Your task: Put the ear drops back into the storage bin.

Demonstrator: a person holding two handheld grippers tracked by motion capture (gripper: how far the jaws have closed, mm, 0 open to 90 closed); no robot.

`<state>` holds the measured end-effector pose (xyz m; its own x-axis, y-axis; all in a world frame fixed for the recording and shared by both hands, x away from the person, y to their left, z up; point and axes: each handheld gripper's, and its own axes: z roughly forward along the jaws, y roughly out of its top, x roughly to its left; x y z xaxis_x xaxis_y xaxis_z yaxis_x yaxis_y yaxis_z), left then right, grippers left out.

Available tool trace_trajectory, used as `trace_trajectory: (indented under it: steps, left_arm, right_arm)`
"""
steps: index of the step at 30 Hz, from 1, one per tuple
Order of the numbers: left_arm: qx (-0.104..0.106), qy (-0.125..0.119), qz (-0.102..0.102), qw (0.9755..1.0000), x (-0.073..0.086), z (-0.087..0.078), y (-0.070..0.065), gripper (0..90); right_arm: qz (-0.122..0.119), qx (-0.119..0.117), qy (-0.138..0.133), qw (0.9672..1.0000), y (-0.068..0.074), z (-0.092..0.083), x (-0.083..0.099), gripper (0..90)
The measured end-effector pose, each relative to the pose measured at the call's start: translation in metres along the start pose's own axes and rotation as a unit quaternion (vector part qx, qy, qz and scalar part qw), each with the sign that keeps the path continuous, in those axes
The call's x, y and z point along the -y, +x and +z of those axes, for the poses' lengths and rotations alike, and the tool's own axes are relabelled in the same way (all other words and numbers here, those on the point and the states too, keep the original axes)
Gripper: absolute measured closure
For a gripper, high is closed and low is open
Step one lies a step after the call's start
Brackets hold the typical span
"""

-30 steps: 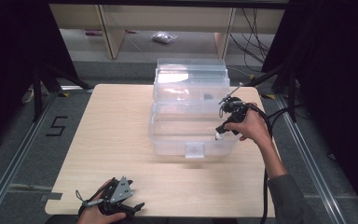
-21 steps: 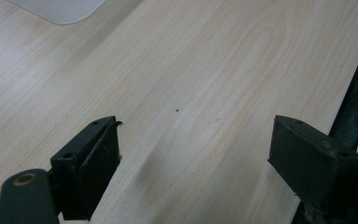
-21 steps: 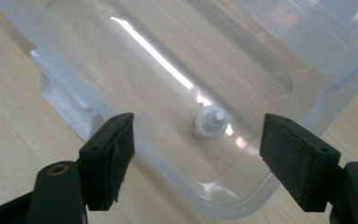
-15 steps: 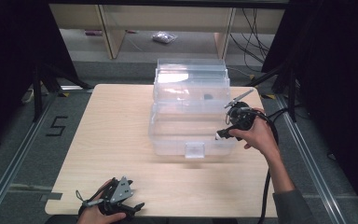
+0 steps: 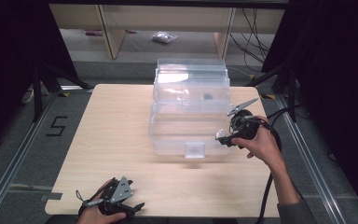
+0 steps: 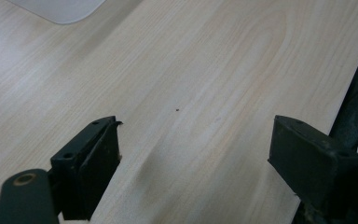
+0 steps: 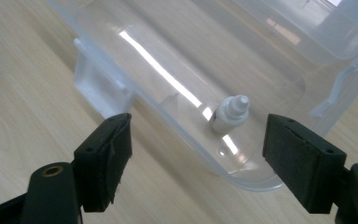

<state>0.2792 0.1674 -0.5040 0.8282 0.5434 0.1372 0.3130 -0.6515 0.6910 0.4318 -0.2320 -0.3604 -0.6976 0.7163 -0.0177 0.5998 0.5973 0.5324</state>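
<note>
Right gripper [image 5: 224, 138] has backed off the clear plastic lidded storage box [image 5: 191, 112], jaws just opening wide and empty, leaving the small white dropper bottle [image 7: 230, 114] inside the box's near corner, so drop-off looks done; left gripper [image 5: 133, 207] wide, empty, near the pale wooden tabletop [image 5: 102, 130] edge.

— What is your tabletop [image 5: 112, 135] made of?

— Pale wood-grain board, smooth and matt; I see fine streaks of grain running under my left tool [image 6: 193, 154].

— And the tools themselves?

— Black, matt, hard-looking plastic jaws with a dull, slightly rough pad face. My right tool [image 7: 196, 154] looks the same; a grey, flat plate with a faint sheen tops the left one.

— The box?

— The clear box [image 5: 191, 112] is see-through plastic, glossy, with bright streaks of glare on its smooth walls. Its front latch [image 5: 194, 150] is cloudier plastic.

— Anything in it?

— A small white bottle [image 7: 230, 114], smooth plastic with a soft shine.
</note>
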Motion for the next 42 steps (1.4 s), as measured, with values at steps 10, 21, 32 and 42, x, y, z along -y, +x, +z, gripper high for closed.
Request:
trace_trajectory:
  steps: [10, 21, 32, 42]
  left_arm:
    - [0.0, 0.0, 0.0, 1.0, 0.0, 0.0, 0.0, 15.6]
    - [-0.001, 0.0, 0.0, 1.0, 0.0, 0.0, 0.0, 15.6]
    - [0.001, -0.007, 0.002, 1.0, -0.001, -0.002, -0.001, 15.6]
    - [0.001, -0.004, 0.001, 1.0, -0.001, -0.002, -0.001, 15.7]
  right_arm:
    - [0.0, -0.015, -0.03, 0.9994, 0.014, 0.001, 0.015, 22.3]
    - [0.002, -0.023, -0.046, 0.9987, 0.021, 0.003, 0.025, 22.6]
    - [0.008, -0.016, -0.07, 0.9974, 0.023, -0.001, 0.035, 22.2]
    - [-0.01, -0.011, -0.097, 0.9952, 0.028, 0.001, 0.042, 21.7]
